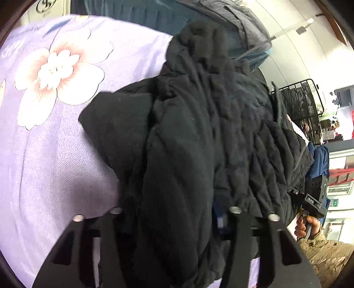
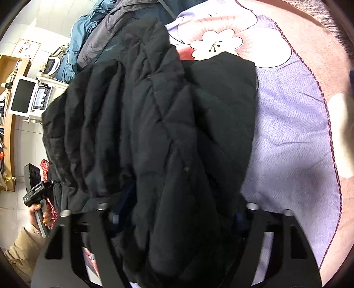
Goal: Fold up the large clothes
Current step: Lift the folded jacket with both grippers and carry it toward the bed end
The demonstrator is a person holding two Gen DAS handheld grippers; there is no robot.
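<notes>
Both grippers, left (image 1: 174, 212) and right (image 2: 177, 208), clamp bunched folds of the black coat (image 1: 199, 133) between their fingers. Thick padding may slip free, undoing the fold.

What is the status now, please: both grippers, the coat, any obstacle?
Left gripper, right gripper: each shut on black quilted padded coat. Coat bunched on lilac floral bedspread. Blue-grey garment pile lies behind.

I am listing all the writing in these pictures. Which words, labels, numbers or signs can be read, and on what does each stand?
"DAS": white letters on the right gripper, seen from the left wrist.
Round logo on the white panel: too blurred to read.
Green sign: too small to read.
Label on the left gripper: blurred.
Black coat: no writing.
</notes>
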